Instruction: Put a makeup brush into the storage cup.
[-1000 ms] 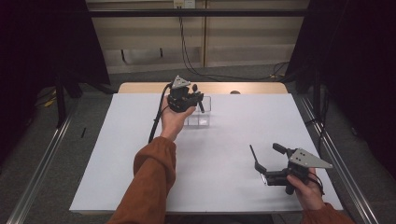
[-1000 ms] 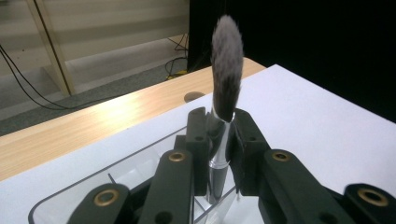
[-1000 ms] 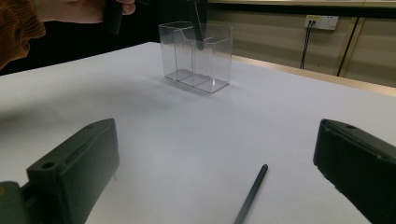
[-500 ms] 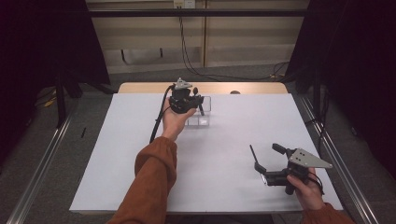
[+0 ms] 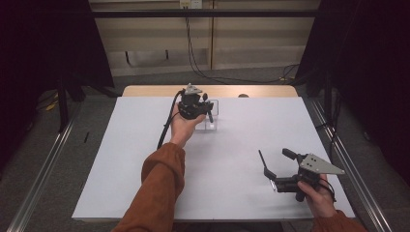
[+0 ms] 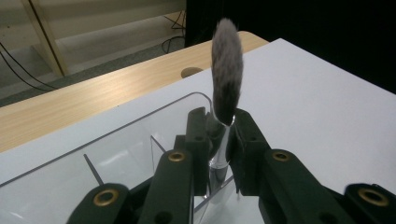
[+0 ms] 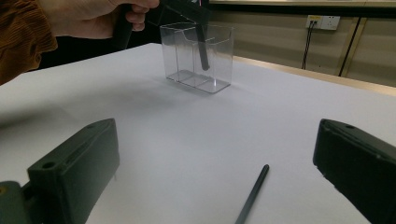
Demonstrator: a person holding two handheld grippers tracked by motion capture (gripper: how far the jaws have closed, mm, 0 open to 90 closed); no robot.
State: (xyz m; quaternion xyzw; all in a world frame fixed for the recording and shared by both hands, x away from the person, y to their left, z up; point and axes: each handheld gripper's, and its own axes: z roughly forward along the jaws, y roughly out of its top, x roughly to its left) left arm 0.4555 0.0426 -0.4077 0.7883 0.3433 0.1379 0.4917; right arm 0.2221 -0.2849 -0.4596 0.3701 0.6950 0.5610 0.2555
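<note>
The brush (image 6: 227, 77) I have in the left gripper (image 6: 219, 140) is a makeup brush, grey bristle tuft up, its shiny ferrule pinched between the jaws, which stand narrow on it. I judge it very light, with a stiff, slick ferrule and handle and a soft tuft that would splay if squeezed, so the ferrule, or the handle just under it, is the right place to hold; a hard grip is not needed, but the smooth metal could slide or swivel between the pads. The brush stands nearly upright over the clear box (image 6: 140, 135), and in the right gripper view a dark handle (image 7: 201, 49) hangs down inside the box (image 7: 198, 58), short of its floor as far as I can tell. The box is thin clear plastic with a divider, light and easy to tip or push along the worktop (image 5: 145, 159) if the handle knocks a wall. It sits at the far middle of the white worktop, near the wooden edge (image 5: 145, 91). My right gripper (image 5: 273, 162) rests well apart at the near right, jaws wide and holding nothing, with a thin dark stick (image 7: 252, 193) lying on the worktop between them. Nothing else crowds the box; only its own walls and divider stand in the way.
</note>
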